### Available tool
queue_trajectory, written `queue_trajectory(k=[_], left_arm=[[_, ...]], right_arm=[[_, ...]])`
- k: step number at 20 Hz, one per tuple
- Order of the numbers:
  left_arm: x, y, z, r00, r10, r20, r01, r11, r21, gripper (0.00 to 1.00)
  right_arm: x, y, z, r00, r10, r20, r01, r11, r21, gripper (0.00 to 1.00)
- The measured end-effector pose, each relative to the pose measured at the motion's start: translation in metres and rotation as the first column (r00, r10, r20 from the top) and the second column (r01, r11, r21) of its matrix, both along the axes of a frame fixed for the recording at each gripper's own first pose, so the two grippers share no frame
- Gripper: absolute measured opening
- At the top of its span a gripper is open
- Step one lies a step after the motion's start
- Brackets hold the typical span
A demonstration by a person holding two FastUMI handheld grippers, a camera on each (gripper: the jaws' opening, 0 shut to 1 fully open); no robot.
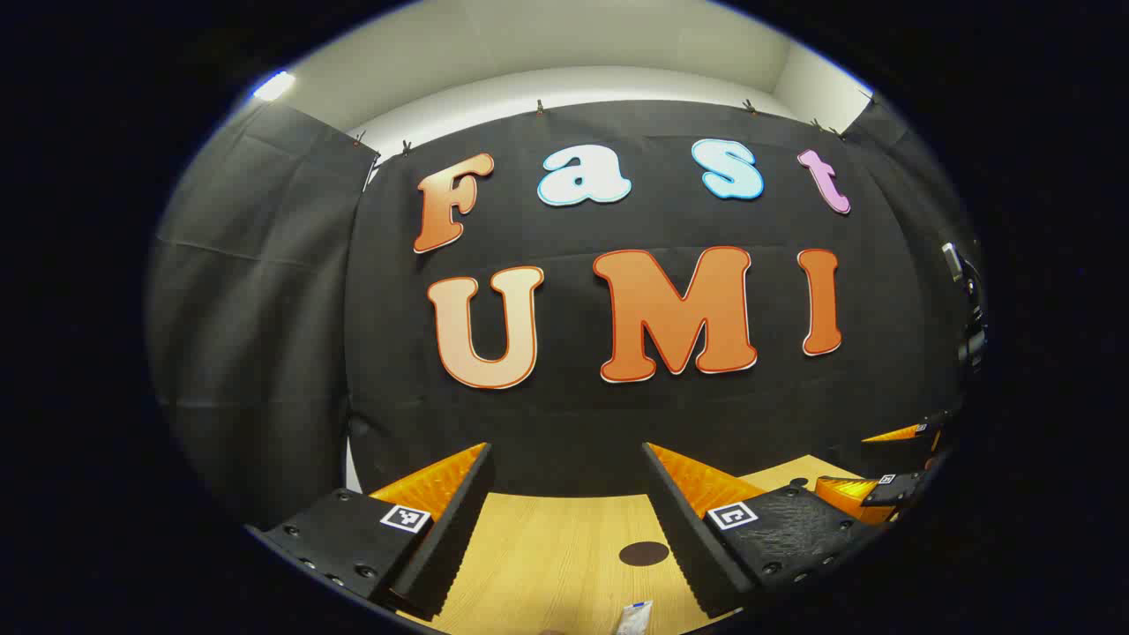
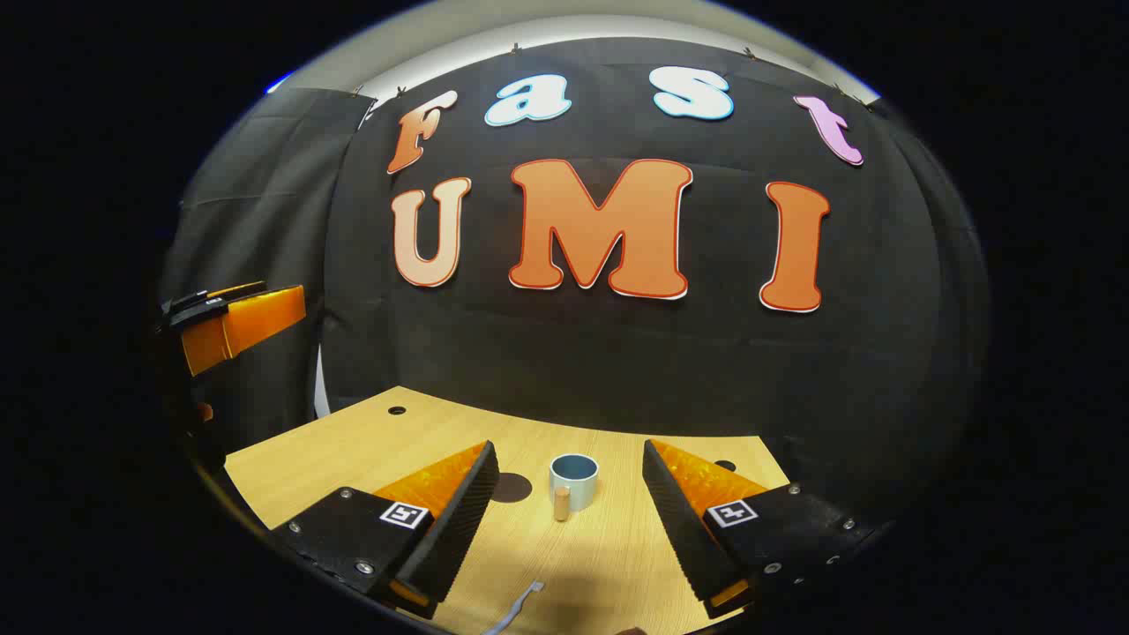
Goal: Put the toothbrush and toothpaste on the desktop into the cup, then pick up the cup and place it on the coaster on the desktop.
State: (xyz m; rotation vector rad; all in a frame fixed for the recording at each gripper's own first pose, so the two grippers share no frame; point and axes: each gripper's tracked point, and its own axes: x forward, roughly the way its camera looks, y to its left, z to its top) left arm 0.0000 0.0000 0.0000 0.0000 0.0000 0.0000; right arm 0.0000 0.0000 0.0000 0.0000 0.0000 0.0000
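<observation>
A pale blue cup (image 2: 573, 479) with a wooden handle (image 2: 561, 504) stands upright on the wooden desktop (image 2: 609, 556), straight ahead of my right gripper (image 2: 569, 451), which is open and holds nothing. A dark round coaster (image 2: 512, 487) lies just left of the cup. A thin white toothbrush end (image 2: 516, 607) pokes in at the bottom edge. In the left gripper view the coaster (image 1: 644, 553) lies between the fingers of my open, empty left gripper (image 1: 566, 454), and the tip of a white toothpaste tube (image 1: 633, 617) shows at the bottom edge.
The black cloth wall closes the desk's far side. Small round holes (image 2: 397, 411) (image 2: 725, 465) sit in the desktop near its back edge. The other gripper (image 1: 882, 463) hovers at the right of the left gripper view; the left gripper (image 2: 238, 322) hangs high at the left of the right gripper view.
</observation>
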Motion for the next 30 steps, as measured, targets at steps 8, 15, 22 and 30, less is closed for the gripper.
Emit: queue_trajectory(k=[8, 15, 22, 30], left_arm=[[0.006, -0.015, -0.003, 0.998, -0.065, 0.009, 0.065, 0.998, 0.011, 0.98], [0.012, -0.025, -0.011, 0.995, -0.104, -0.004, 0.104, 0.994, 0.031, 0.98], [0.011, -0.02, -0.017, 0.995, -0.092, -0.026, 0.093, 0.995, 0.042, 1.0], [0.001, -0.006, -0.029, 0.997, -0.013, -0.078, 0.018, 0.998, 0.056, 0.98]], right_arm=[[-0.008, -0.002, -0.012, 0.999, -0.034, -0.037, 0.034, 0.999, 0.015, 0.99], [-0.011, 0.0, -0.041, 0.99, -0.046, -0.134, 0.046, 0.999, -0.007, 0.99], [-0.004, 0.014, -0.107, 0.923, -0.009, -0.385, 0.03, 0.998, 0.049, 0.99], [0.0, 0.037, -0.167, 0.779, 0.063, -0.624, -0.026, 0.997, 0.068, 0.92]])
